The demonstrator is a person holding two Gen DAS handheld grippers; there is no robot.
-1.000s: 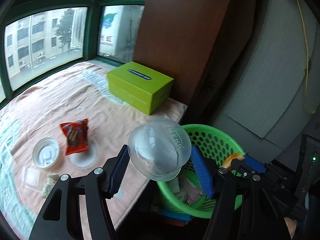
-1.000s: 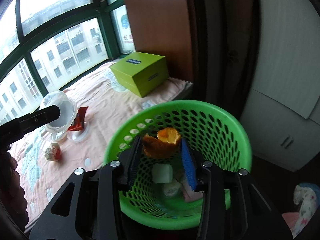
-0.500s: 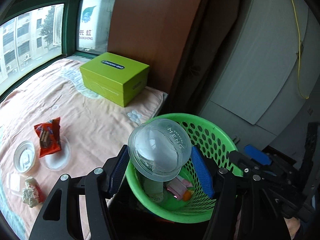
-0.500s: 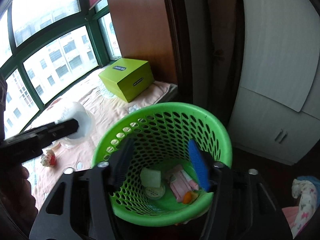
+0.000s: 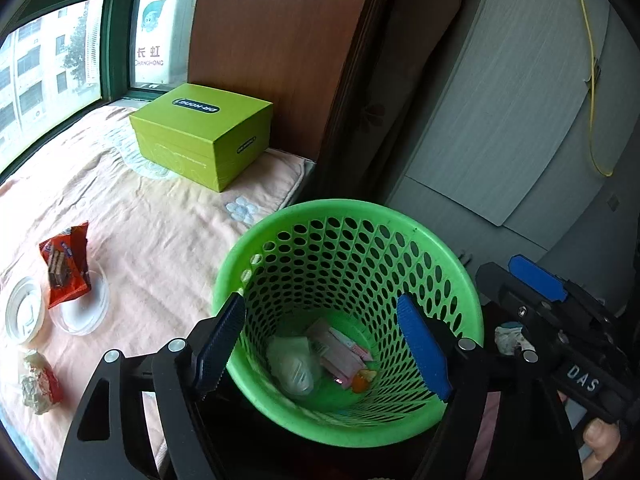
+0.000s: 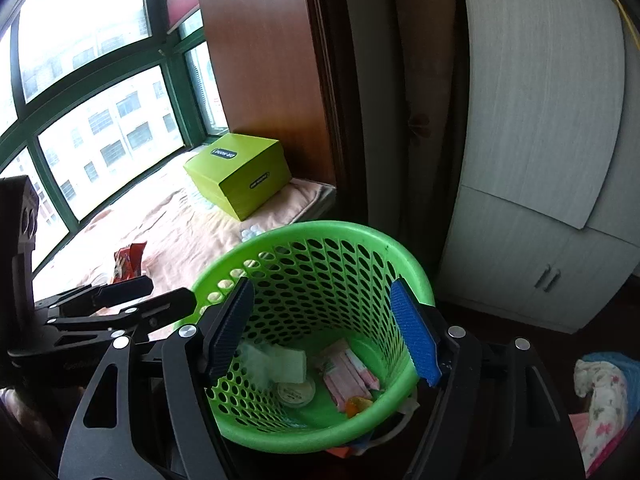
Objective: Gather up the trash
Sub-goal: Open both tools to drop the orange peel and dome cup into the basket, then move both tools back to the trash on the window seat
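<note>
above green basket (image 5: 280, 236): left tongs (image 5: 320, 344) and right tongs (image 6: 326, 330) both opening, nothing between, positioned for drop; wrapper (image 5: 66, 266) on bed awaits pickup.

Your left wrist view looks steeply down, close over the green basket (image 5: 348, 216) at lower centre, with the bed cover (image 5: 152, 240) at left. Your right wrist view faces the same basket (image 6: 360, 236) from just beside it, equally near. Both share the basket, the green box (image 5: 200, 136) (image 6: 240, 176) and the window (image 5: 52, 64) (image 6: 100, 120).
</note>
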